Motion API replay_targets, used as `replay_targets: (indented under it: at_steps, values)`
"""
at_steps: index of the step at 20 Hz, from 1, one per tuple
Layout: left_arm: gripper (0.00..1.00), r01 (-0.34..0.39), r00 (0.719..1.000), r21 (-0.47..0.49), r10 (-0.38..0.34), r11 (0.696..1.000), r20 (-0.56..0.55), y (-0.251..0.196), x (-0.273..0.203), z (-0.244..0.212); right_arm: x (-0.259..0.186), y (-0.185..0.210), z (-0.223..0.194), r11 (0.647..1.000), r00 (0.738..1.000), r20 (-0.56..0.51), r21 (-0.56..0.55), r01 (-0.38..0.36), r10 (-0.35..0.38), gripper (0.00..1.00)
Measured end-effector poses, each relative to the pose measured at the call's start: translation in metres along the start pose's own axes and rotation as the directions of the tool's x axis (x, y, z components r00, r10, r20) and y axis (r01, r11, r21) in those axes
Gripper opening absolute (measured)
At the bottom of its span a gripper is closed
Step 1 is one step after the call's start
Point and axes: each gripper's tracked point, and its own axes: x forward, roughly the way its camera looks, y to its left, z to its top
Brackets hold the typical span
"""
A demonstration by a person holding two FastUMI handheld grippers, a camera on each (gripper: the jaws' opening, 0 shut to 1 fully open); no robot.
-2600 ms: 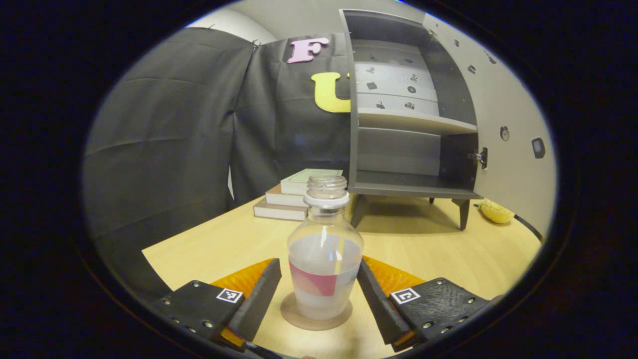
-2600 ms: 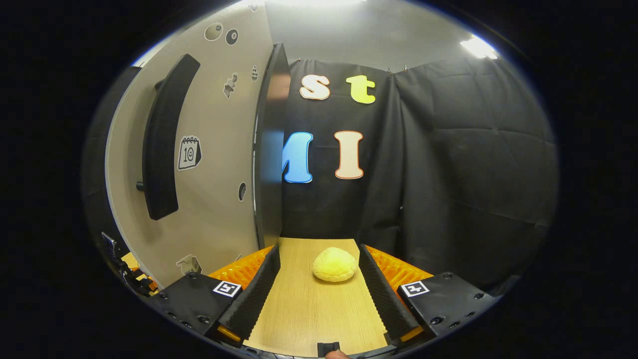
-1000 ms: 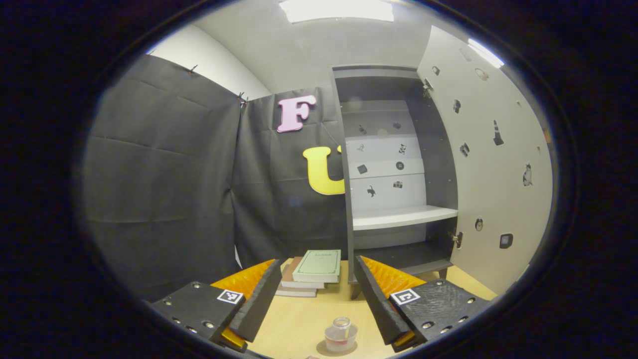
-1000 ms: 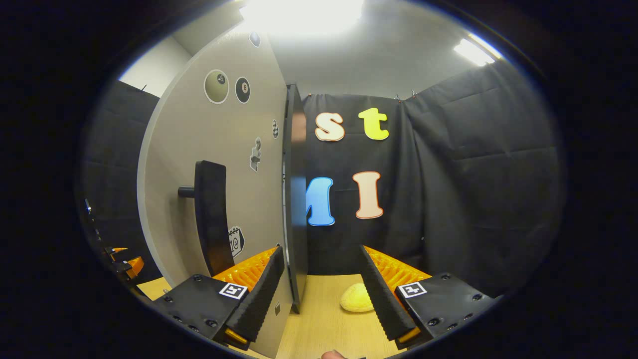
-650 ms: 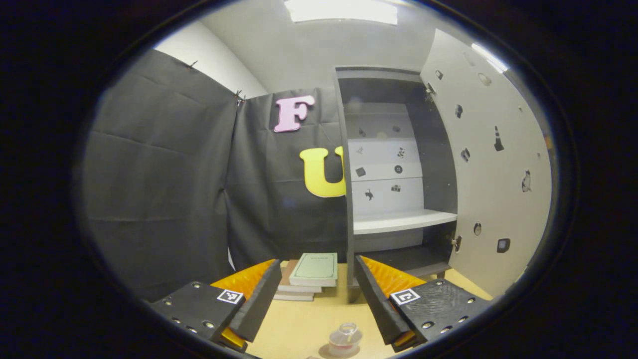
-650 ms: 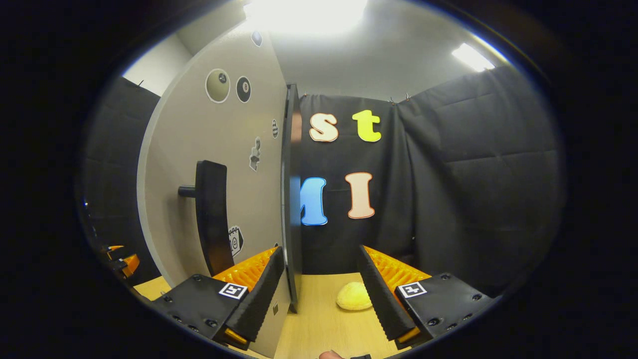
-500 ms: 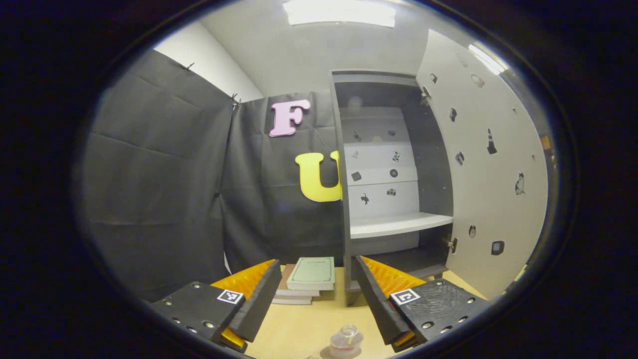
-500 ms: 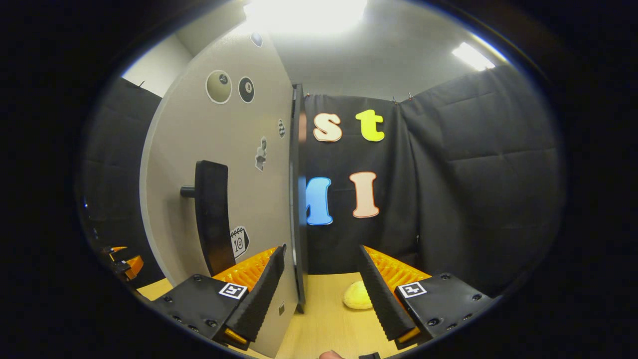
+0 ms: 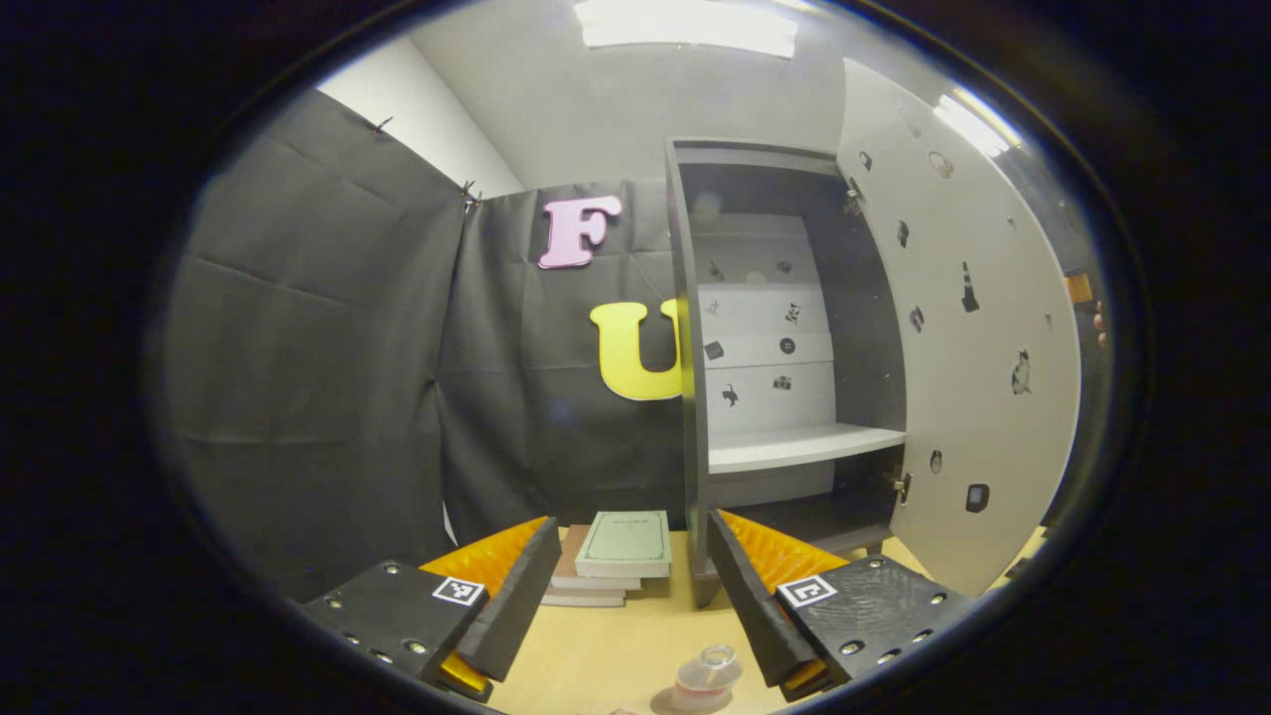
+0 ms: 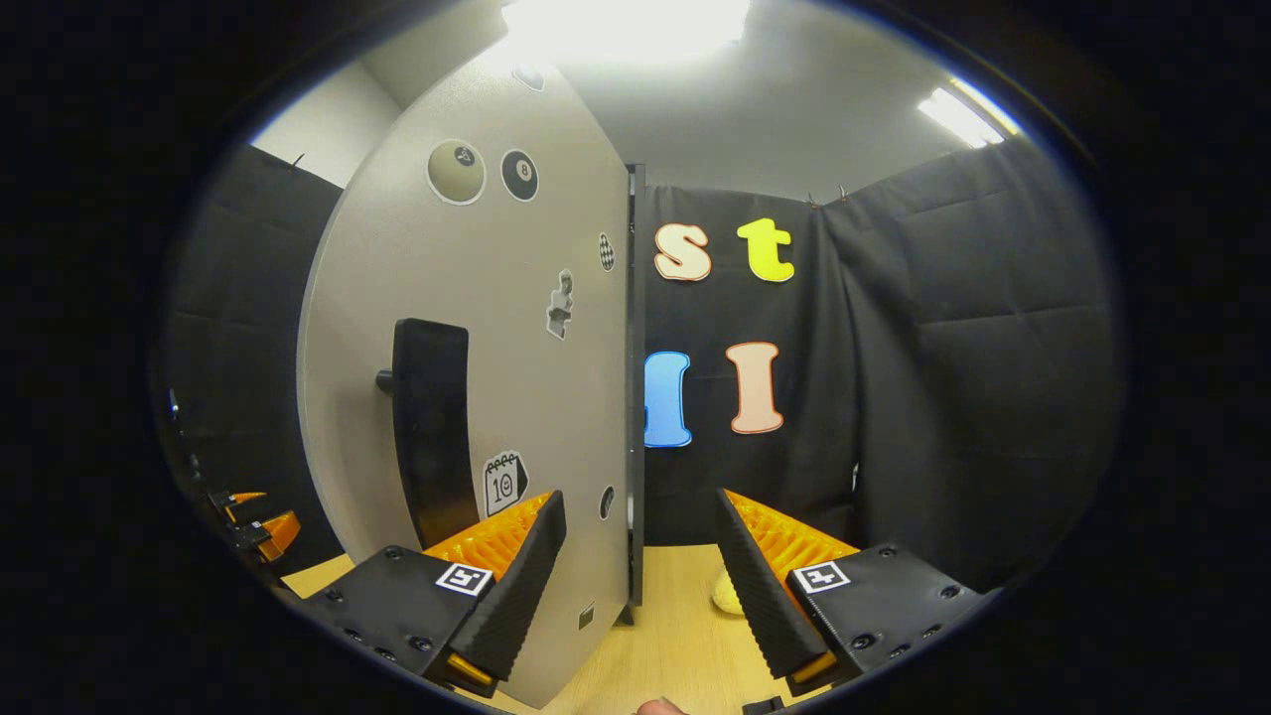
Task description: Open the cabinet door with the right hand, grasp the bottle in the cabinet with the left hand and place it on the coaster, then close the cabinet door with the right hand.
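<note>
In the left gripper view, my left claw is wide open and holds nothing. Low down between its fingers I see the small clear bottle with a pink band. It stands on the round brown coaster on the light wooden counter, and the claw is not touching it. Past the claw lies a stack of books with a green one on top. The tall grey cabinet stands behind them with its pale door dotted with stickers swung open.

In the right gripper view, my right claw is wide open too, with nothing gripped. The thin edge of the door stands between its fingers. I see the door's black bar handle to the left. A yellow bun-shaped thing peeks out on the counter behind one finger. The left claw shows far off at the left edge.
</note>
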Motion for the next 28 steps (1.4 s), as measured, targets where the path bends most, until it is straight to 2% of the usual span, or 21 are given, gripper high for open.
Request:
replay_targets:
  at_steps: [1, 2, 3, 4, 6, 7, 8, 11, 12, 14, 15, 16, 17, 18, 19, 23, 24, 25, 26, 27, 28]
  values:
    - [0.89, 0.001, 1.0, -0.004, -0.001, 1.0, -0.001, 0.002, 0.001, 0.0, 0.002, 0.003, 0.002, 1.0, 1.0, 0.001, -0.002, -0.002, 0.002, 0.89]
    - [0.89, 0.0, 1.0, -0.007, 0.0, 1.0, -0.003, 0.005, 0.002, -0.002, 0.003, 0.006, 0.003, 1.0, 1.0, 0.003, -0.005, -0.003, 0.003, 0.94]
    - [0.89, 0.001, 1.0, -0.011, -0.001, 1.0, -0.006, 0.008, 0.003, -0.003, 0.006, 0.01, 0.005, 1.0, 1.0, 0.005, -0.009, -0.003, 0.003, 0.89]
    - [0.89, 0.003, 1.0, -0.014, -0.003, 1.0, -0.006, 0.009, 0.003, -0.003, 0.007, 0.013, 0.006, 1.0, 1.0, 0.007, -0.014, -0.005, 0.005, 0.94]
    - [0.89, 0.004, 1.0, -0.011, -0.004, 1.0, -0.004, 0.015, 0.005, -0.003, 0.011, 0.02, 0.007, 1.0, 1.0, 0.009, -0.017, -0.01, 0.011, 0.89]
    - [0.89, 0.005, 1.0, -0.009, -0.005, 1.0, -0.004, 0.015, 0.002, -0.003, 0.011, 0.023, 0.007, 1.0, 1.0, 0.01, -0.016, -0.014, 0.014, 0.94]
    - [0.91, 0.007, 1.0, -0.009, -0.007, 1.0, -0.003, 0.017, -0.001, -0.002, 0.013, 0.027, 0.008, 1.0, 1.0, 0.01, -0.015, -0.019, 0.019, 0.89]
    - [0.89, 0.006, 1.0, -0.01, -0.006, 1.0, -0.004, 0.027, -0.004, -0.002, 0.017, 0.038, 0.008, 1.0, 0.999, 0.012, -0.011, -0.03, 0.03, 0.89]
    - [0.89, 0.004, 1.0, -0.011, -0.004, 1.0, -0.005, 0.031, -0.005, -0.002, 0.018, 0.044, 0.009, 0.999, 0.999, 0.014, -0.011, -0.033, 0.033, 0.94]
    - [0.89, -0.001, 1.0, -0.01, 0.001, 1.0, -0.007, 0.038, -0.005, -0.004, 0.02, 0.051, 0.009, 0.999, 0.999, 0.016, -0.009, -0.039, 0.039, 0.94]
    - [0.89, -0.003, 1.0, -0.01, 0.003, 1.0, -0.008, 0.042, -0.006, -0.005, 0.022, 0.054, 0.008, 0.999, 0.999, 0.017, -0.006, -0.043, 0.043, 0.89]
    - [0.89, -0.006, 1.0, -0.011, 0.006, 1.0, -0.01, 0.047, -0.007, -0.005, 0.023, 0.057, 0.009, 0.999, 0.999, 0.017, -0.003, -0.046, 0.046, 0.94]
    - [0.89, -0.009, 1.0, -0.011, 0.008, 1.0, -0.011, 0.049, -0.007, -0.006, 0.024, 0.06, 0.009, 0.999, 0.999, 0.018, 0.001, -0.05, 0.05, 0.89]
    - [0.89, -0.011, 1.0, -0.012, 0.011, 1.0, -0.013, 0.052, -0.007, -0.007, 0.025, 0.064, 0.008, 0.998, 0.998, 0.018, 0.004, -0.056, 0.056, 0.94]
    - [0.89, -0.015, 1.0, -0.011, 0.014, 1.0, -0.015, 0.056, -0.008, -0.007, 0.028, 0.068, 0.008, 0.998, 0.998, 0.018, 0.006, -0.061, 0.061, 0.89]
    - [0.91, -0.024, 1.0, -0.003, 0.024, 1.0, -0.018, 0.065, -0.011, -0.009, 0.037, 0.084, 0.008, 0.996, 0.996, 0.017, 0.011, -0.09, 0.09, 0.89]
    - [0.91, -0.028, 0.999, 0.0, 0.028, 1.0, -0.019, 0.068, -0.011, -0.009, 0.039, 0.088, 0.009, 0.995, 0.995, 0.021, 0.014, -0.098, 0.098, 0.94]
    - [0.89, -0.032, 0.999, 0.0, 0.032, 0.999, -0.019, 0.071, -0.012, -0.009, 0.041, 0.091, 0.011, 0.994, 0.994, 0.025, 0.018, -0.106, 0.105, 0.94]
    - [0.91, -0.036, 0.999, 0.0, 0.036, 0.999, -0.019, 0.074, -0.013, -0.008, 0.043, 0.096, 0.014, 0.993, 0.993, 0.031, 0.023, -0.116, 0.115, 0.94]
    - [0.91, -0.041, 0.999, 0.001, 0.041, 0.999, -0.019, 0.077, -0.012, -0.009, 0.047, 0.099, 0.015, 0.992, 0.992, 0.035, 0.028, -0.125, 0.124, 0.89]
    - [0.89, -0.046, 0.999, 0.002, 0.046, 0.999, -0.019, 0.079, -0.013, -0.009, 0.05, 0.105, 0.016, 0.99, 0.99, 0.037, 0.034, -0.137, 0.136, 0.89]
